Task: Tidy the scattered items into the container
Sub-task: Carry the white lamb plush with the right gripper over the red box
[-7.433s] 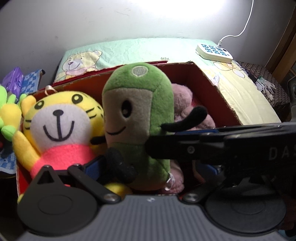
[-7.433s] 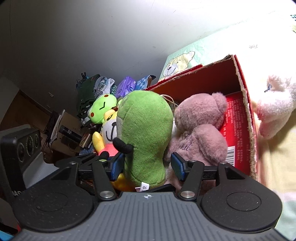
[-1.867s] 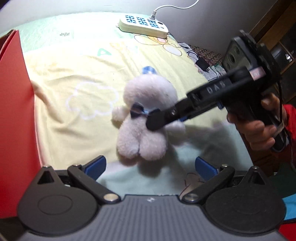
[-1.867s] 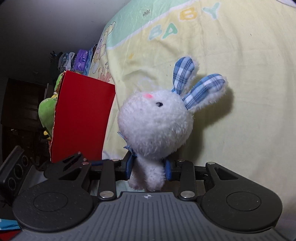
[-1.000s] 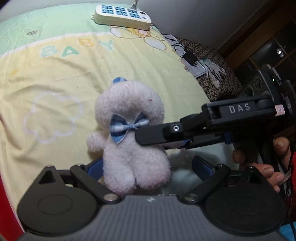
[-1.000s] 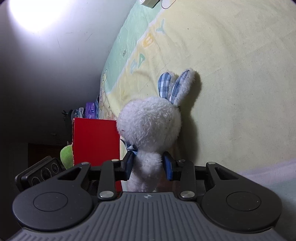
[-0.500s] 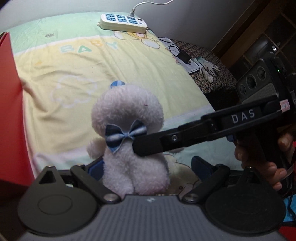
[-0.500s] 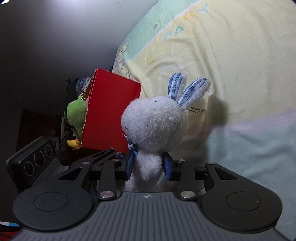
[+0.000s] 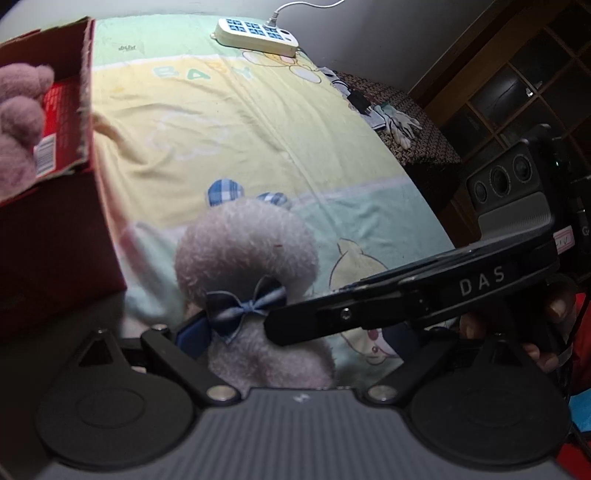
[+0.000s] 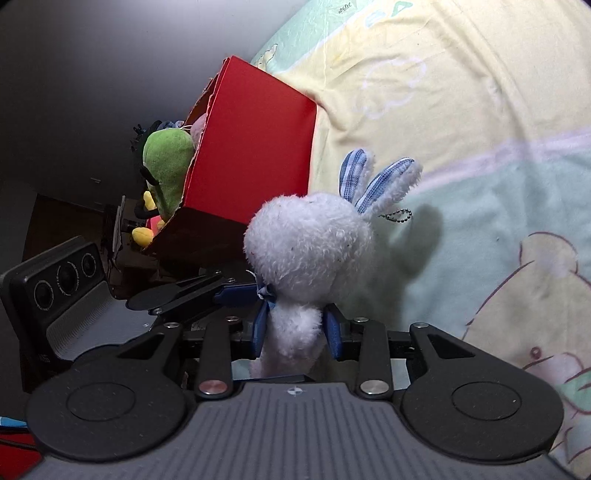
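Note:
A white plush bunny (image 10: 308,251) with blue checked ears and a blue bow is held above the bed. My right gripper (image 10: 295,330) is shut on its body, blue pads pressing both sides. In the left wrist view the bunny (image 9: 245,254) sits between my left gripper's fingers (image 9: 295,343); the left blue pad (image 9: 192,330) is beside it and the right finger stands well apart, so the left gripper is open. The red cardboard box (image 10: 251,155) stands to the left, with a green plush (image 10: 168,166) and a pink plush (image 9: 18,110) inside.
A yellow and green baby blanket (image 9: 229,122) covers the bed. A white power strip (image 9: 256,33) lies at the far edge by the wall. Gloves and small items (image 9: 395,118) lie on a dark patterned cloth at the right. Dark wooden furniture stands at the right.
The bunny, held by my right gripper, has risen off the blanket and moved toward the red box. My left gripper has followed, and the box's open top has come into its view.

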{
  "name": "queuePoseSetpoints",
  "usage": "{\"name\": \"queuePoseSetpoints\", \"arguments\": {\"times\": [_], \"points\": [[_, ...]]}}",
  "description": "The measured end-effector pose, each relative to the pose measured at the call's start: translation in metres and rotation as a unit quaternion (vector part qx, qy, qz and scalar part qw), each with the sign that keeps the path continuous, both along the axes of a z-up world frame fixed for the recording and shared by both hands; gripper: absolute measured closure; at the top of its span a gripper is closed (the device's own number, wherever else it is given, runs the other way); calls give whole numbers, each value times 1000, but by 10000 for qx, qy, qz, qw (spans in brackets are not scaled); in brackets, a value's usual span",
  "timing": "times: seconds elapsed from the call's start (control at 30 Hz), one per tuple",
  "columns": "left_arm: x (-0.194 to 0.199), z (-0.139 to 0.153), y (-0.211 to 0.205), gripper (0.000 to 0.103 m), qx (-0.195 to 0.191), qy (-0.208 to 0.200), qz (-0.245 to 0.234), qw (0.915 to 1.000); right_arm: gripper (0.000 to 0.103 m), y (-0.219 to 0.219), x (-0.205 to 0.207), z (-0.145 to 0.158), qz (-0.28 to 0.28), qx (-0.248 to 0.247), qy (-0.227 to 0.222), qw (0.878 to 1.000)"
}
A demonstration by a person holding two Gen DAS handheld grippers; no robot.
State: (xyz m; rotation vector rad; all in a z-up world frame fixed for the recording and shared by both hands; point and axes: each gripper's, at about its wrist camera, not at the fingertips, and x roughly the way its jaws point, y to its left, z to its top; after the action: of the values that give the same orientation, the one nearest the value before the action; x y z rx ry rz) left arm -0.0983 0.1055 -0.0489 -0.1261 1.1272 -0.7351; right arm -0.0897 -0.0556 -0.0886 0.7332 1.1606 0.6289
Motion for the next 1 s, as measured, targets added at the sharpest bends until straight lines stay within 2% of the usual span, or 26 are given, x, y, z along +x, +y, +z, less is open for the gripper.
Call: {"name": "queuePoseSetpoints", "arguments": {"times": [0.1,0.27,0.37,0.47,0.63,0.8,1.0], "points": [[-6,-2,23,7,-37,35,-124,9999,68,24,-13,4,-62,-48,-33,10000],[-6,-18,50,6,-56,327,-358,9988,68,53,-29,-4,-410,-190,41,9990],[-4,-25,53,6,-55,308,-536,9981,66,59,-39,-7,-768,-387,-5,9963],[2,-33,49,6,-122,406,-665,9969,60,60,-46,-10,-1215,-630,-113,9905],[4,-35,43,8,-113,377,-895,9952,58,53,-52,-18,-1812,-342,-102,9828],[1,-29,42,10,-207,282,-1037,9940,66,56,-53,-17,-1802,-302,6,9832],[-10,-4,42,15,-533,-14,-1171,9917,67,54,-74,16,-1807,-444,-314,9820]]}}
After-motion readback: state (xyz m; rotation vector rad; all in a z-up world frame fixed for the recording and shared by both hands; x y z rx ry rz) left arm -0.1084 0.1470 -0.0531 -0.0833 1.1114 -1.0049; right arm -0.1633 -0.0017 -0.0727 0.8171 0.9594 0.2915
